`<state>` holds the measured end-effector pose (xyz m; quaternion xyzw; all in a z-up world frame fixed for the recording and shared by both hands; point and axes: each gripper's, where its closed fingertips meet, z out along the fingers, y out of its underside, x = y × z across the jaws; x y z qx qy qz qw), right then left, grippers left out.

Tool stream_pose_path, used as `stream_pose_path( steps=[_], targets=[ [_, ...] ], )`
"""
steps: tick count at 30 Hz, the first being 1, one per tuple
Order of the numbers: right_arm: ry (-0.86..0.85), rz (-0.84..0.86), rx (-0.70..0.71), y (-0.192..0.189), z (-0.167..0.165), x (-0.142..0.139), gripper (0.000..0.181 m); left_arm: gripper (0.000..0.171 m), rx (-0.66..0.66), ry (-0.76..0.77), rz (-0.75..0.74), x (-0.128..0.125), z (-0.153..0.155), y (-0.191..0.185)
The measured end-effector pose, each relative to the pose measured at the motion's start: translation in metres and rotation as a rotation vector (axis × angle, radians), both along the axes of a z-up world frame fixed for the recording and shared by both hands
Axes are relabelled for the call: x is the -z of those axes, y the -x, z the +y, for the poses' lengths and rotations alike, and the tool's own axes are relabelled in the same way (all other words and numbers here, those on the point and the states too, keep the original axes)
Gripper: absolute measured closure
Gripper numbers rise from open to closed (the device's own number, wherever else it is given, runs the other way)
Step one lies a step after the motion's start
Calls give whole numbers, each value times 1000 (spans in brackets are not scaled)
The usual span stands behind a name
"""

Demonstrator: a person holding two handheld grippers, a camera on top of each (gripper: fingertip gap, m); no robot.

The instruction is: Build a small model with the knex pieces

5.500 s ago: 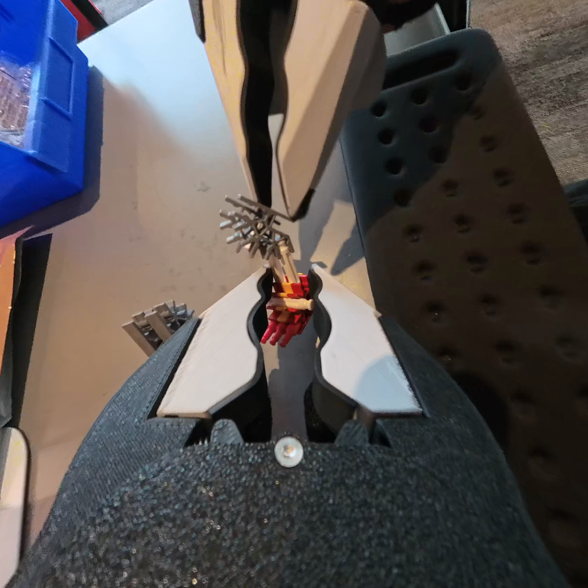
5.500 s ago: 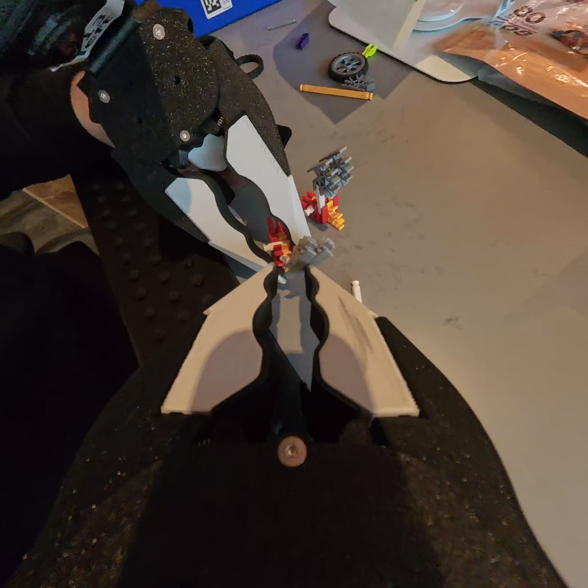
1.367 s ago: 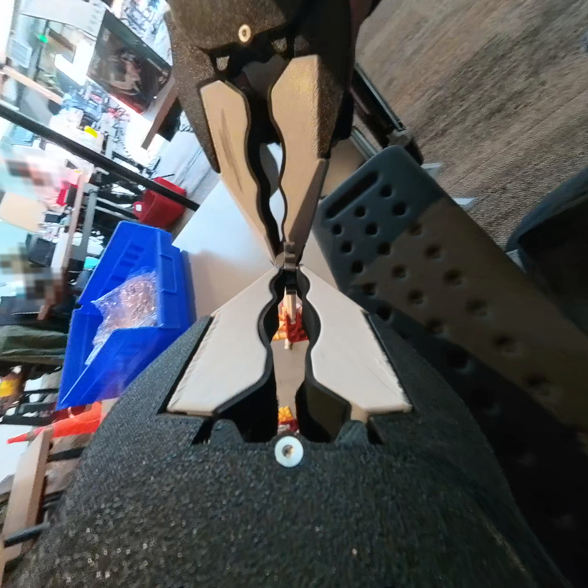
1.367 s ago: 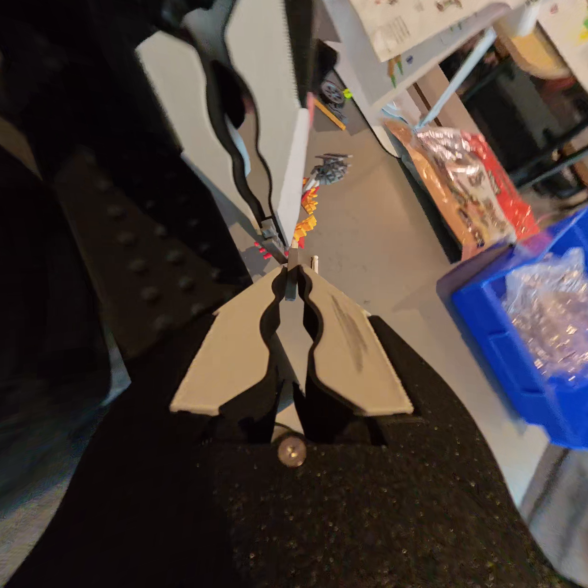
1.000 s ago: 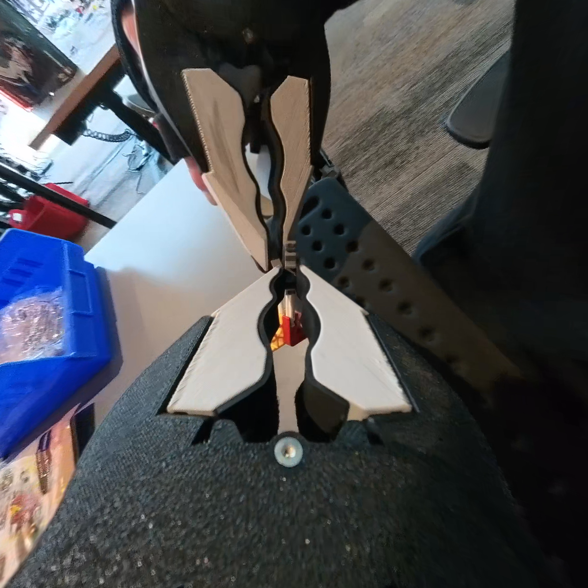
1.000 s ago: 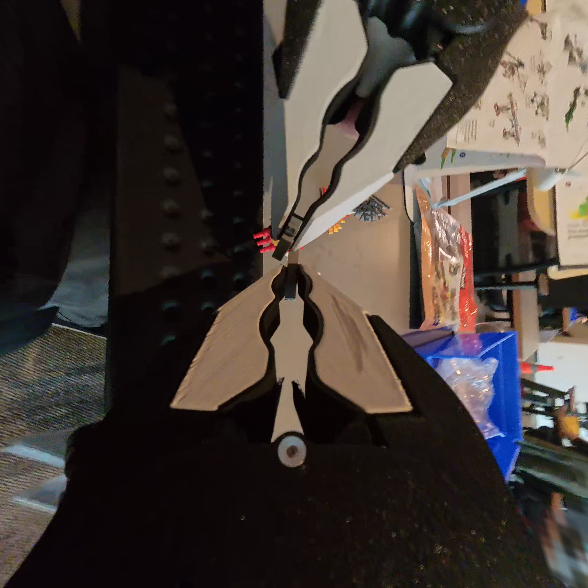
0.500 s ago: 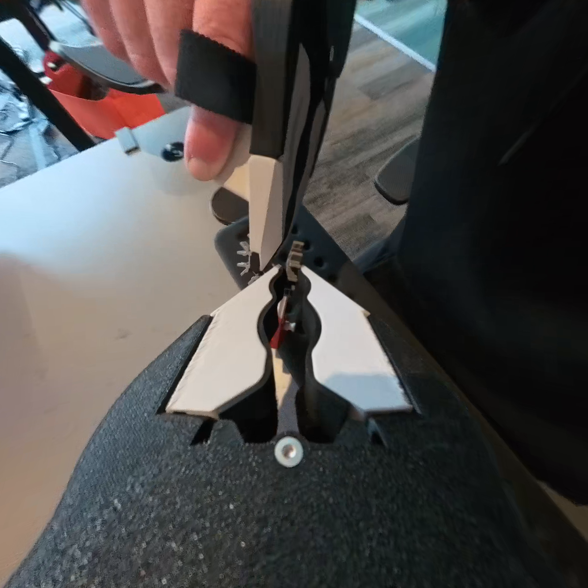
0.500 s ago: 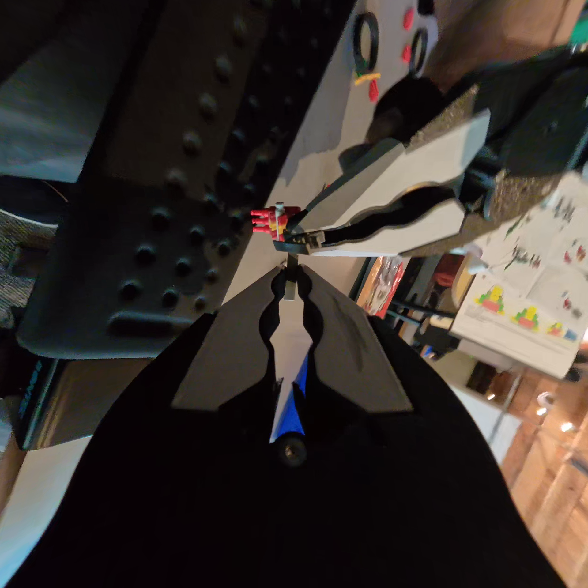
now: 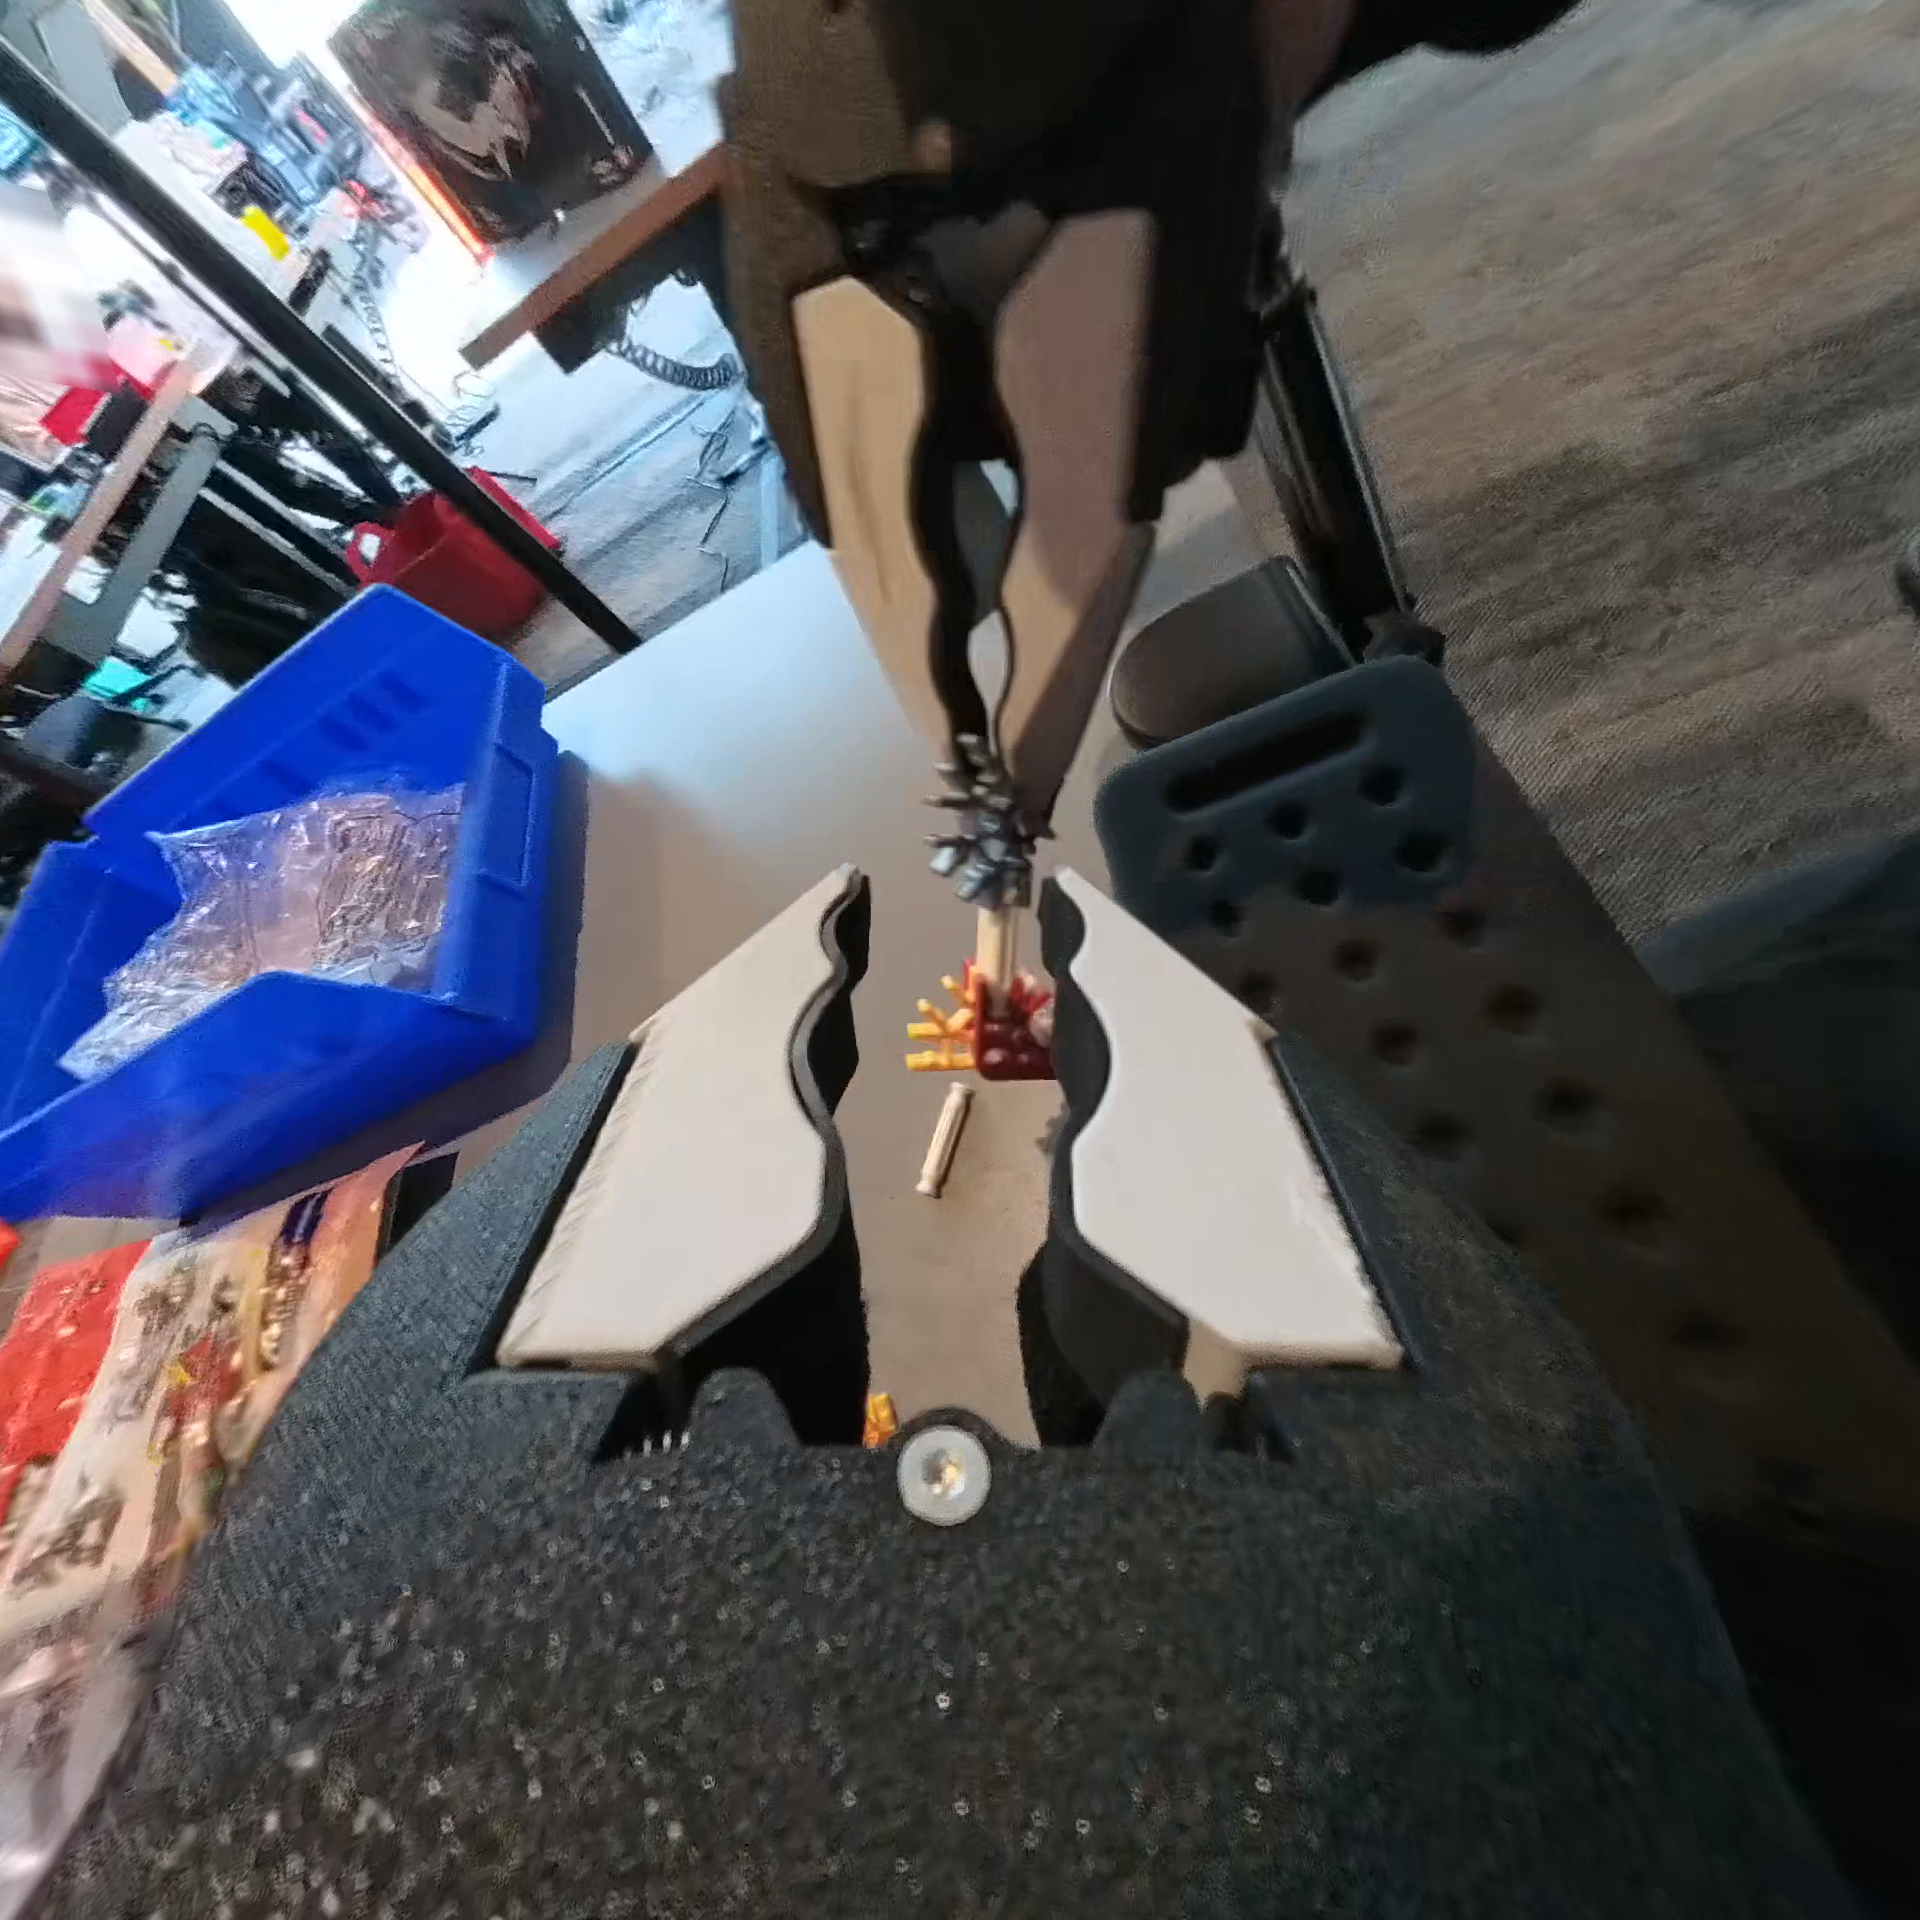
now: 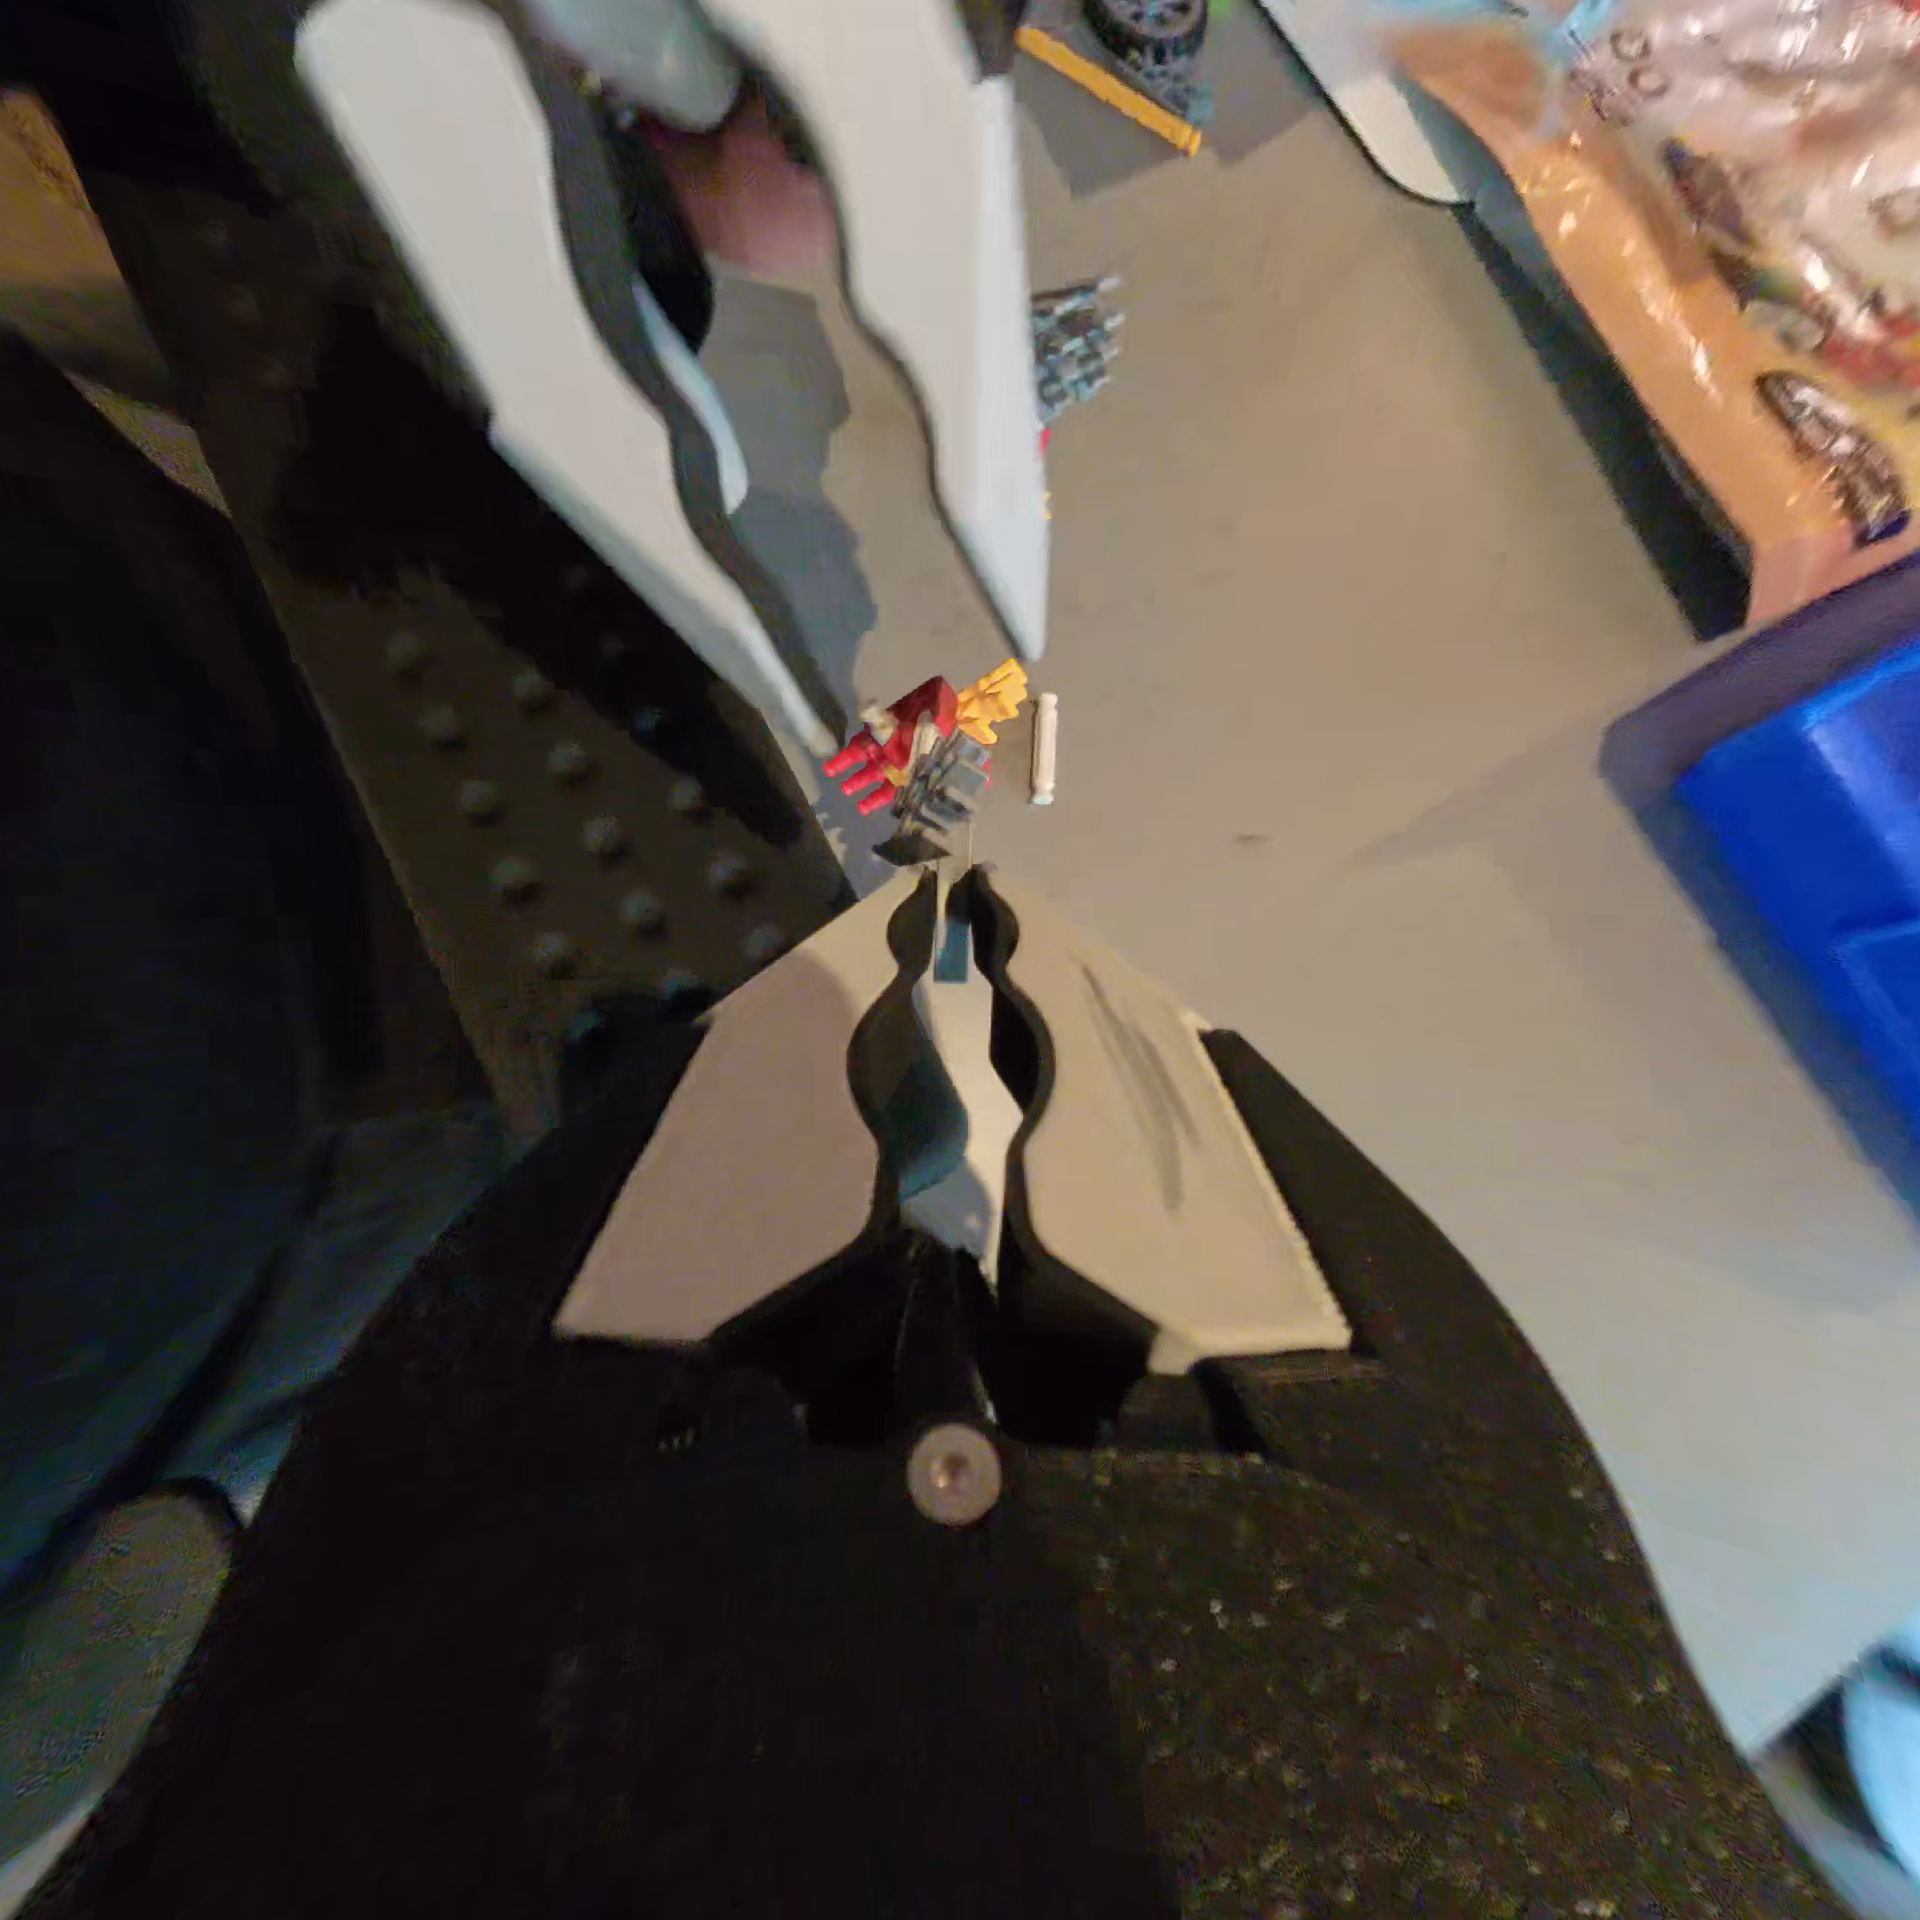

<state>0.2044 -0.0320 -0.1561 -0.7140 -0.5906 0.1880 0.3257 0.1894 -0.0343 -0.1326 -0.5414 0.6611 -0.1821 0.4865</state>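
A small brick assembly (image 9: 987,1023) has a grey spiky part (image 9: 977,821), a tan axle and red and yellow flame pieces. My right gripper (image 9: 987,743) is shut on the grey spiky part and holds the assembly just above the grey table (image 9: 727,727). My left gripper (image 9: 951,888) is open, with its fingers on either side of the assembly and not touching it. In the right wrist view, my right gripper (image 10: 948,883) pinches the grey part, the flame pieces (image 10: 925,727) stick out beyond it, and the open left gripper (image 10: 925,691) is behind them.
A tan pin (image 9: 943,1138) lies on the table beside the assembly. A second grey spiky part (image 10: 1075,343) lies farther off. A blue bin (image 9: 291,883) holding a plastic bag is at the left. A black perforated pad (image 9: 1403,987) borders the table. A wheel and a yellow axle (image 10: 1107,94) lie at the back. The tips of both grippers are at nearly the same place.
My left gripper has opened and let go of the assembly. My right gripper still holds the grey part. Both grippers have swung back down over the table.
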Motion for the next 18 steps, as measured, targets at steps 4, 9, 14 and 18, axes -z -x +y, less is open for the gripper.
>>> stream_pose_path(
  steps=[4,9,14,18],
  targets=[
    [145,86,65,0,2,-1,176,138,-53,-141,93,15,7,-5],
    [173,129,46,3,-1,-6,176,164,-72,-167,133,26,10,-7],
    [2,66,-42,4,-2,-10,176,167,-41,-39,79,22,6,-7],
    [-137,20,-137,4,-4,-17,176,167,-3,103,16,15,0,-7]
  ],
)
